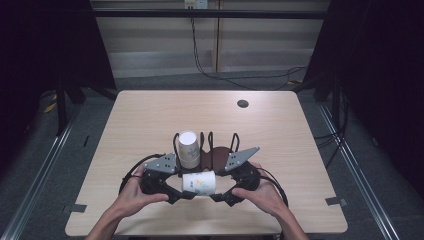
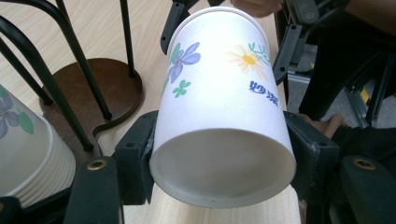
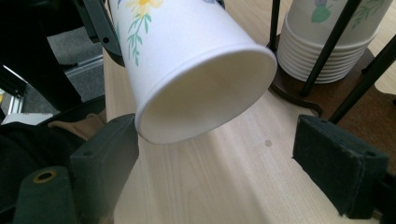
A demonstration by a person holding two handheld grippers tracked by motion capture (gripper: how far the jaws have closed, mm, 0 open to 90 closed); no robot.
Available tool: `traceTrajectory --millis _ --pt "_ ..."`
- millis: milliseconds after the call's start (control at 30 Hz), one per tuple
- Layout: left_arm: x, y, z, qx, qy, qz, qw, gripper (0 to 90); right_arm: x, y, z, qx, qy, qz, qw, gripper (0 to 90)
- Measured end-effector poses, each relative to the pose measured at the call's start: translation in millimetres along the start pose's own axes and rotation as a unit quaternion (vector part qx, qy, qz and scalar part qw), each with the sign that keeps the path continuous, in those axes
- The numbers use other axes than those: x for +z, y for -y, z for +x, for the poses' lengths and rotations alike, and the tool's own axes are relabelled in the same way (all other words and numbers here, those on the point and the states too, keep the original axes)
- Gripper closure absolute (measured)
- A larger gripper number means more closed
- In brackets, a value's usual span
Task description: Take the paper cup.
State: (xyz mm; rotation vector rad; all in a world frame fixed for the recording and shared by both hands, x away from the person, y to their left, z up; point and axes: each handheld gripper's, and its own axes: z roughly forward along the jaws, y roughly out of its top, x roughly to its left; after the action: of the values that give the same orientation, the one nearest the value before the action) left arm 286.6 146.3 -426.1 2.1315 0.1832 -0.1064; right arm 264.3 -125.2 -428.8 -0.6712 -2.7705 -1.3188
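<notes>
A white paper cup with flower print (image 1: 199,182) lies on its side above the table's front edge, between the two grippers. My left gripper (image 1: 184,190) is shut on the cup's base end (image 2: 219,102), one pad on each side. The cup's open mouth (image 3: 205,88) faces my right gripper (image 1: 216,192), which stands open; its left pad (image 3: 109,149) sits just under the rim and its right pad (image 3: 336,158) is well clear. A stack of like cups (image 1: 189,149) stands upside down in a black wire rack (image 1: 218,150) just behind.
The rack's brown wooden base (image 2: 107,88) and thin black posts (image 3: 327,51) stand close behind the grippers. A dark round hole (image 1: 243,103) marks the far right of the wooden table (image 1: 150,115). Cables trail on the floor beyond.
</notes>
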Motion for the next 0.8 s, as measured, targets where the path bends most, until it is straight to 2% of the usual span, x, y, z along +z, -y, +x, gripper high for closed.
traceTrajectory --millis 233,400,533,633,800 --pt "-5.9 2.1 2.6 -0.012 -0.003 -0.026 0.9996 35.5 -1.3 2.3 -1.4 0.009 0.002 -0.018 0.9998 15.0" --pt "-6.8 2.0 2.6 -0.012 -0.006 -0.034 0.9993 35.4 0.0 3.5 -1.1 0.011 0.002 -0.03 0.9995 15.0" --pt "-6.9 2.1 2.7 -0.014 -0.007 -0.037 0.9992 35.3 -2.3 4.2 -1.8 0.018 0.004 -0.052 0.9985 14.9" --pt "-5.9 3.1 3.0 -0.016 -0.007 -0.038 0.9991 35.1 -4.8 5.3 -3.3 0.021 0.016 -0.062 0.9977 14.0" --pt "-6.6 3.1 3.0 -0.015 -0.008 -0.044 0.9989 35.2 -7.3 7.9 -4.5 0.026 0.013 -0.079 0.9965 14.8"
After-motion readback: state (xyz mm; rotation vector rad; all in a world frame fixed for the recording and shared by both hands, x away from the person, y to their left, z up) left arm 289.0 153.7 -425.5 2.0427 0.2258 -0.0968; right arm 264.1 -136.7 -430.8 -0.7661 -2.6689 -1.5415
